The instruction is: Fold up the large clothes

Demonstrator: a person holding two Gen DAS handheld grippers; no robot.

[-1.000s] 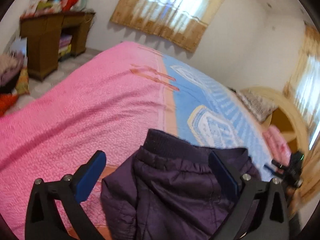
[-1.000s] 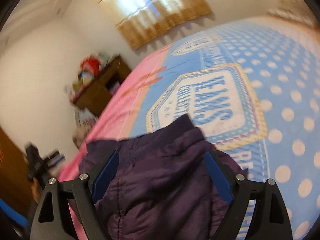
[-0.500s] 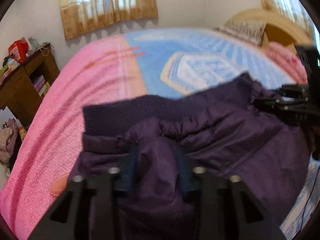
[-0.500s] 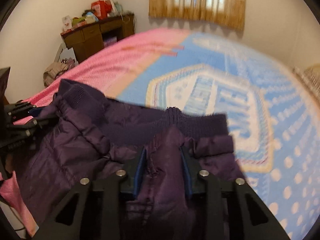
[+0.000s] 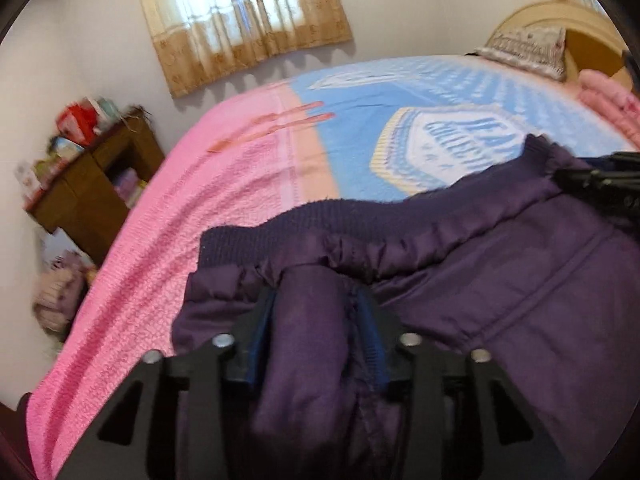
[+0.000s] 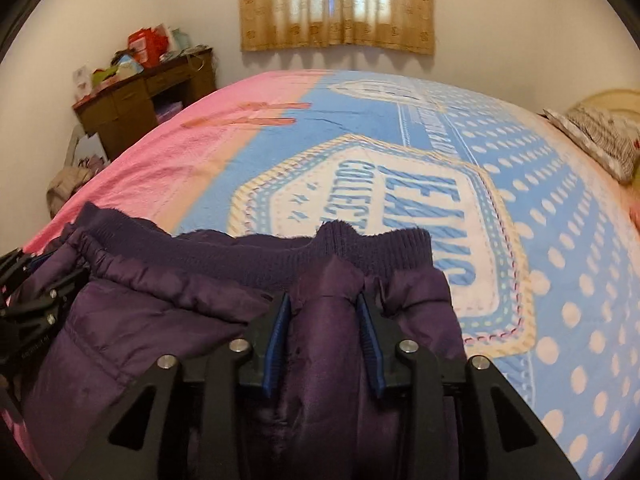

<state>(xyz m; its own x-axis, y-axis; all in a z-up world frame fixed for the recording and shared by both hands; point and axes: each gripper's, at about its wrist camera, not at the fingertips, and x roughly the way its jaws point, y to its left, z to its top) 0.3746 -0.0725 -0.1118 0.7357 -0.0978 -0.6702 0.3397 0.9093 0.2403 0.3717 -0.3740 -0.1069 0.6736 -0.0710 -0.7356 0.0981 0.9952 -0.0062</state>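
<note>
The purple padded jacket (image 6: pixel 192 320) lies on the bed (image 6: pixel 540 208), its ribbed hem (image 6: pixel 280 256) turned toward the window and running just past the tips of both sets of fingers. A puffed ridge of its shiny fabric stands between the blue pads of the right gripper (image 6: pixel 325 300), and the pads press on it from both sides, close under the hem near the jacket's right-hand corner. The left gripper (image 5: pixel 318 300) pinches a like fold in the same way, near the hem's other end. A second ago both sets of jaws gaped wide, with the jacket lying loose under them; half a second ago they had snapped in on the cloth, and since then they have been easing a little wider while the padding fills the gap, so the grip looks bulky rather than lost. In that time the hem has also come round to lie nearly straight between the two hands, each gripper showing dark at the edge of the other's view. Beyond the fingertips the bed is bare: blue dotted blanket (image 6: pixel 400 184) ahead of the right gripper, pink blanket (image 5: pixel 180 216) ahead of the left. To my eye the grab is done and the fold itself has yet to begin; that open stretch gives room to carry the hem forward. The slick, thick fabric could slide out of either pinch.
</note>
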